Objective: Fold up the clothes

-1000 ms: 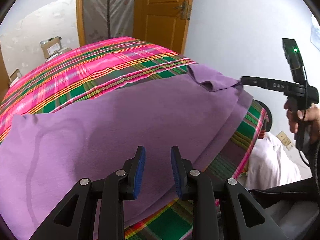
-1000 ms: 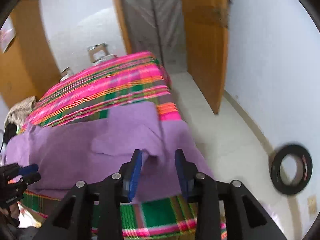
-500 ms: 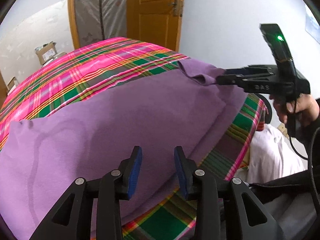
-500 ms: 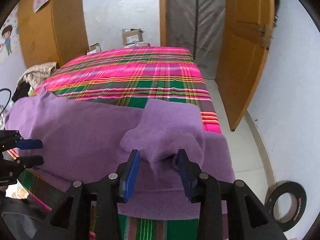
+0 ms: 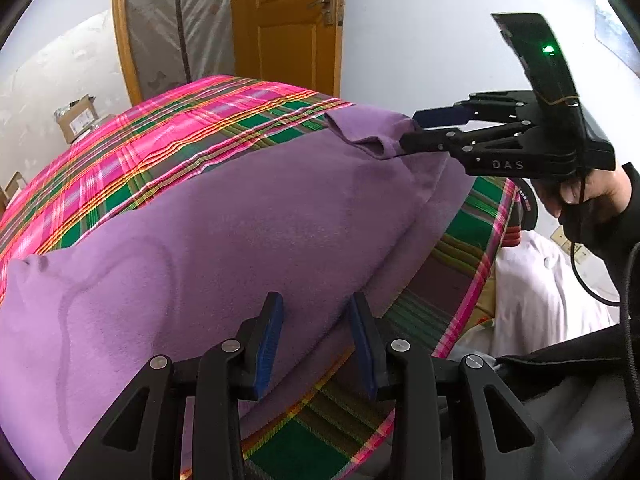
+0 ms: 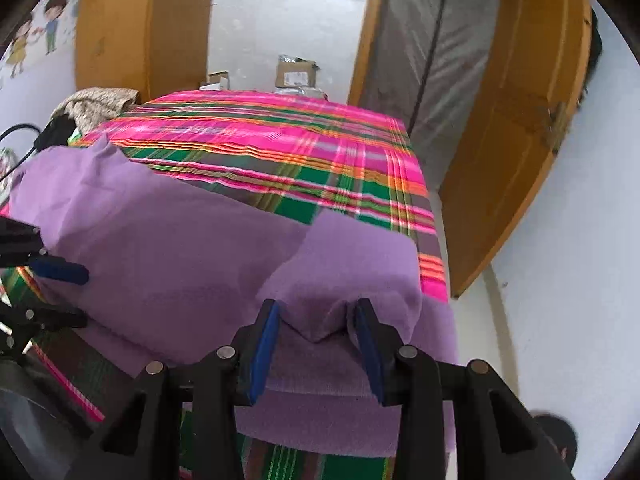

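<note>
Fingers first: the left gripper [image 5: 316, 340] has its blue pads parted a moderate way, nothing pinched between them — they hover just over the near edge of the purple garment [image 5: 240, 240]. The right gripper [image 6: 318, 344] also stands parted, its pads straddling a raised fold of that same garment; whether the pads actually press the cloth I cannot tell, though the fold sits right between them. In the left wrist view the right gripper's tips meet the garment's folded-over corner at its far right end, a hand [image 5: 580, 196] in a dark sleeve gripping the handle.

Outward from there — the purple garment lies spread across the near part of the plaid bedspread [image 6: 280, 152], pink, green and orange, with its lower edge draping over the bed's near side. Beyond the bedspread's far end sit cardboard boxes [image 6: 296, 74]. To the right of the bedspread stands an orange wooden door [image 6: 520, 128], open, beside a grey plastic-draped doorway.
</note>
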